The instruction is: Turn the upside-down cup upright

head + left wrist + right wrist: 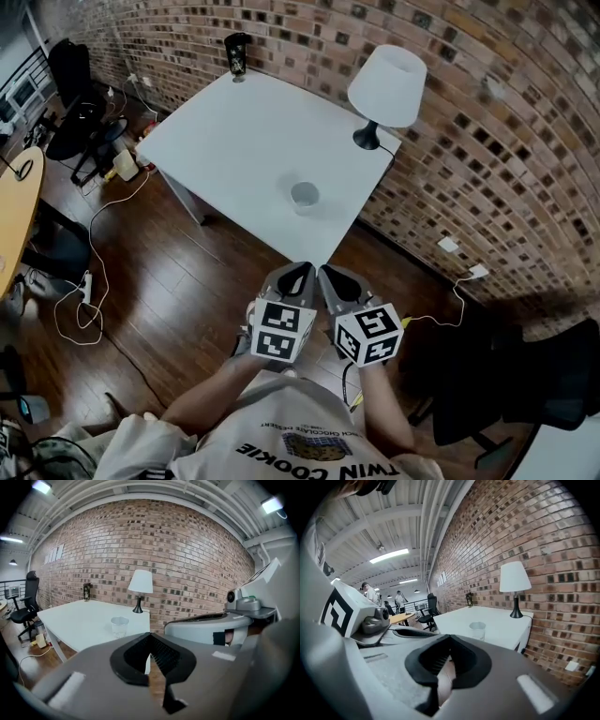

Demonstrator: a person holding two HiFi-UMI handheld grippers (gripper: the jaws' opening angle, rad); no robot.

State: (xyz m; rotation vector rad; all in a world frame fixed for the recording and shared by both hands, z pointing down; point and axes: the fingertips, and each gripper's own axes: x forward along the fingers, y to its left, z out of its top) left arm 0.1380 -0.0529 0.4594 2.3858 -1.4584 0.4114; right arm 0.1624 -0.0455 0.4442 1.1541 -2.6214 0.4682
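A clear plastic cup point(304, 196) stands on the white table point(234, 141) near its front corner, mouth up as far as I can tell. The same cup point(119, 626) shows in the left gripper view, and the cup point(477, 630) shows in the right gripper view. Both grippers hang side by side over the wooden floor, short of the table and apart from the cup. My left gripper point(303, 274) point(150, 637) has its jaw tips together with nothing held. My right gripper point(331, 276) point(449, 640) is shut and empty too.
A white lamp point(386, 86) stands at the table's right corner by the brick wall. A dark bottle-like thing point(237, 54) sits at the far corner. Cables point(89, 281) trail over the floor at left, near office chairs point(75, 103). A black chair point(525, 384) stands at right.
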